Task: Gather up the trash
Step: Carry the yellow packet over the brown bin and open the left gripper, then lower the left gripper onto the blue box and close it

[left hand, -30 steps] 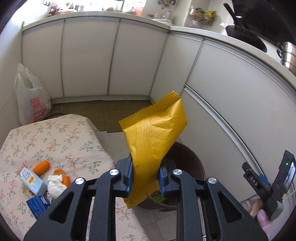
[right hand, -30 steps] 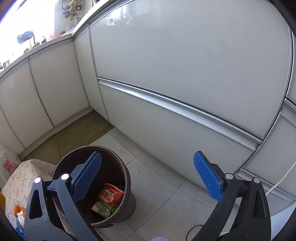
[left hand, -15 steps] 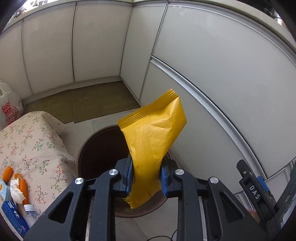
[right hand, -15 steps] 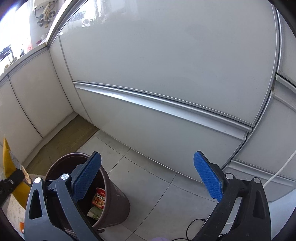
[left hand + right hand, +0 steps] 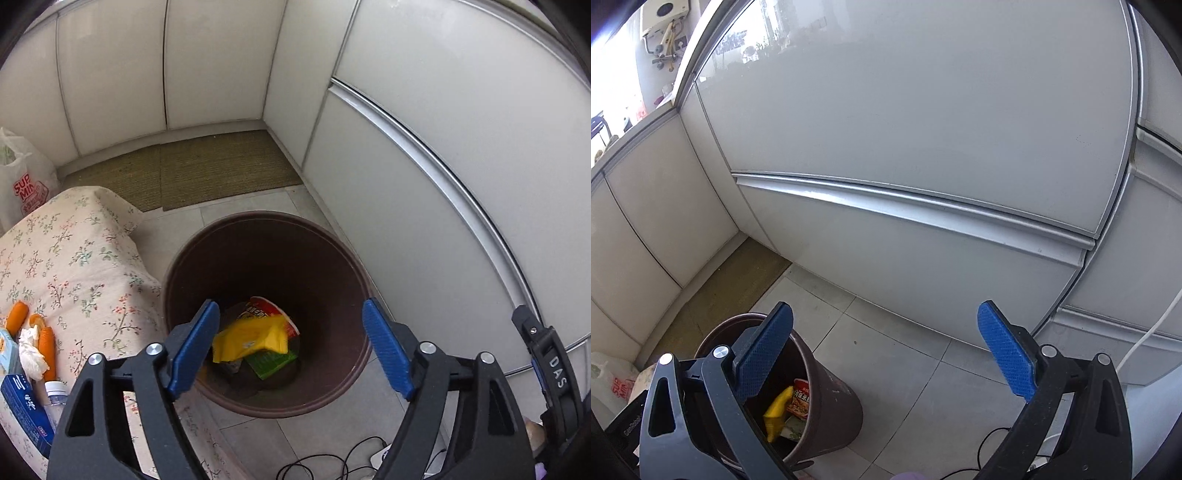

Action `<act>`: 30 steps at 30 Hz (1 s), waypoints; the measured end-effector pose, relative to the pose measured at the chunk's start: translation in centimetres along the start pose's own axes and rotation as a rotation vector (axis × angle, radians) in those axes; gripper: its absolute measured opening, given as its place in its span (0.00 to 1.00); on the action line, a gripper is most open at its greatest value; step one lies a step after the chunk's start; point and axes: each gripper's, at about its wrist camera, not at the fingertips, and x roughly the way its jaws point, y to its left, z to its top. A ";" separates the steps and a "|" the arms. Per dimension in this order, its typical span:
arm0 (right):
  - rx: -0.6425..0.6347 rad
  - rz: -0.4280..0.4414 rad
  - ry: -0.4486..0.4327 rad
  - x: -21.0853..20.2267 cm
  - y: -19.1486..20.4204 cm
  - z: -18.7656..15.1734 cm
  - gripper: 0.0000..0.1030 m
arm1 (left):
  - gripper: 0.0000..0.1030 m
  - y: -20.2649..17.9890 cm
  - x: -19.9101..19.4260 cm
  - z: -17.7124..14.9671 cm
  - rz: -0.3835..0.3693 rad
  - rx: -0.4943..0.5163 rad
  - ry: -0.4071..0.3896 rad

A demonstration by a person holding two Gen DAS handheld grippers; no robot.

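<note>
Change: the yellow wrapper (image 5: 251,341), clamped upright in the left claw (image 5: 290,341) a second ago, now lies in the brown bin (image 5: 332,243); the claw has spread wide above the rim.
Left claw: released, nothing between the blue pads (image 5: 194,349).
Right claw (image 5: 884,356): released, empty, held over the floor tiles (image 5: 905,369) beside the bin.
Wrapper: crumpled, folded on itself, resting on a red noodle cup (image 5: 267,308) and a green packet (image 5: 271,363) at the bin's bottom.
Progress: one more piece binned.
Left to do: orange peel (image 5: 46,341), a wadded tissue (image 5: 31,354), a blue carton (image 5: 24,410) and a small bottle (image 5: 55,393) sit at the near-left edge of the floral-covered desk (image 5: 74,258).
Judgement: several more trips likely.
</note>
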 end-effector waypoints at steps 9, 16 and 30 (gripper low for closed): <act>-0.129 0.081 0.061 -0.6 4.9 -2.0 0.93 | 0.79 6.3 -3.8 -2.0 0.068 -0.088 -0.017; -0.244 0.159 0.115 -1.4 10.4 -4.3 0.93 | 0.79 15.6 -8.2 -4.7 0.151 -0.241 -0.031; -0.576 0.335 0.103 -7.0 23.2 -12.3 0.93 | 0.79 36.6 -13.2 -14.5 0.252 -0.655 0.002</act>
